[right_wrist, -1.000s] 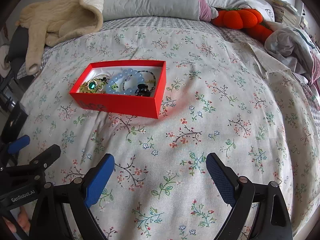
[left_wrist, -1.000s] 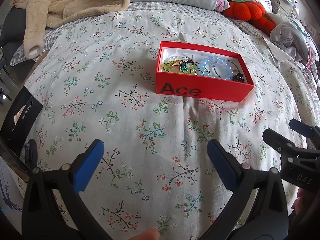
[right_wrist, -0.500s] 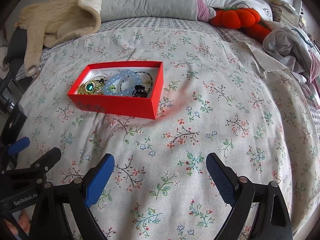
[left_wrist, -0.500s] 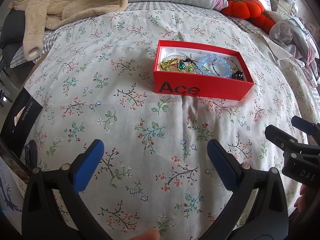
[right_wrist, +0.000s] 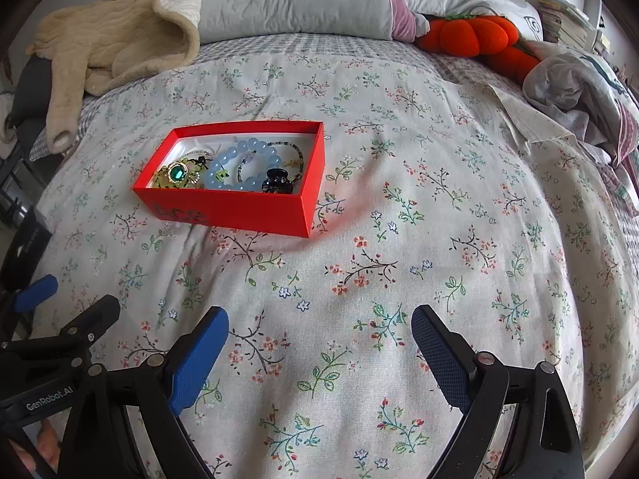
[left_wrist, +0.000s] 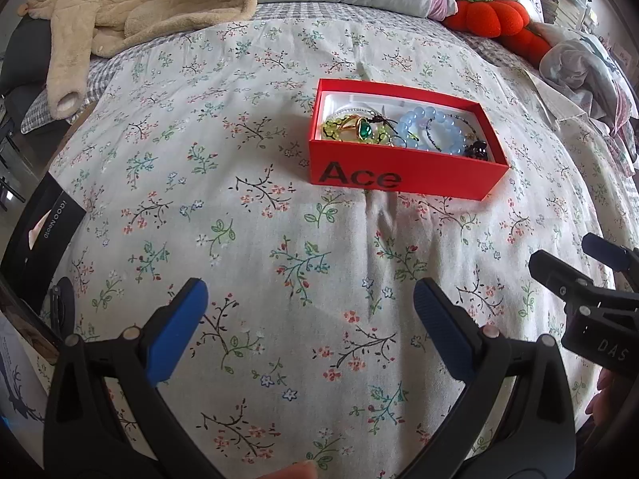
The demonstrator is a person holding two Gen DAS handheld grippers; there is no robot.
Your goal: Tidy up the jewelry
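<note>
The left gripper (left_wrist: 309, 319), a black two-finger clamp with blue pads, hung low over the bed with its fingers spread wide and nothing between them. The right gripper (right_wrist: 319, 343), of the same build, was held level beside it, likewise spread wide and empty; each showed at the edge of the other's view. A fingertip (left_wrist: 297, 471) of the person peeked in at the bottom edge of the left wrist view.

The red rectangular cardboard box (left_wrist: 403, 173) printed "Ace" lay open, ahead of the left gripper and a little to its right, and ahead-left of the right gripper (right_wrist: 239, 207), well apart from both. Inside it lay a gold brooch with a green stone (left_wrist: 361, 129), a pale blue bead bracelet (right_wrist: 239, 163), a thin dark bead chain (right_wrist: 293, 151) and a small black hair claw (right_wrist: 277, 181), crowded together and touching.

Beneath both tools spread a white floral quilt (right_wrist: 399, 259), slightly creased. Far ahead lay a grey pillow (right_wrist: 295, 0), a cream fleece garment (left_wrist: 131, 4) to the far left, orange pumpkin-shaped cushions (right_wrist: 471, 38) and rumpled clothing (right_wrist: 579, 88) to the far right. A black carton (left_wrist: 40, 235) stood at the left gripper's left.
</note>
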